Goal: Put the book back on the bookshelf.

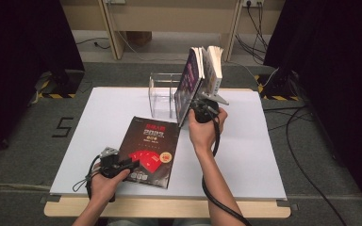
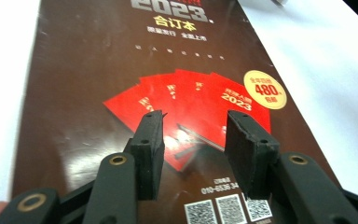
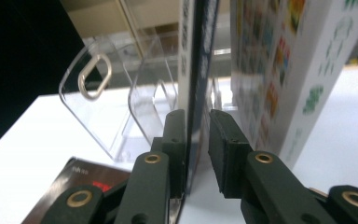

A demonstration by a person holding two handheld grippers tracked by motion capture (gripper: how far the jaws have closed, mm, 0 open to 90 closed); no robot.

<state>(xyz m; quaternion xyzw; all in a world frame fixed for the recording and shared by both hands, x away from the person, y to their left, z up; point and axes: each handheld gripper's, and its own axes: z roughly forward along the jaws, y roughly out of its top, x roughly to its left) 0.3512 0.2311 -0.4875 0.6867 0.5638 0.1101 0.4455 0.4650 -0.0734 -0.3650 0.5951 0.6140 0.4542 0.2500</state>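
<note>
A dark magazine (image 1: 151,148) (image 2: 121,60) with red cards and "2023" on its cover lies flat on the white board (image 1: 245,155). My left gripper (image 1: 132,165) (image 2: 193,123) hovers open over the magazine's near end, with nothing between its jaws. A thin dark-covered book (image 1: 188,84) (image 3: 200,56) stands upright by a clear acrylic rack (image 1: 162,96) (image 3: 107,102). My right gripper (image 1: 199,106) (image 3: 196,119) straddles the book's lower edge. One pad lies against the cover and a small gap shows at the other. A white book (image 1: 213,68) (image 3: 298,70) stands just to its right.
The rack's clear dividers stand left of the upright books at the board's far edge. A corner of the magazine (image 3: 81,179) lies below the right gripper's jaws. Cables trail on the grey floor at the right, and dark curtains flank the table.
</note>
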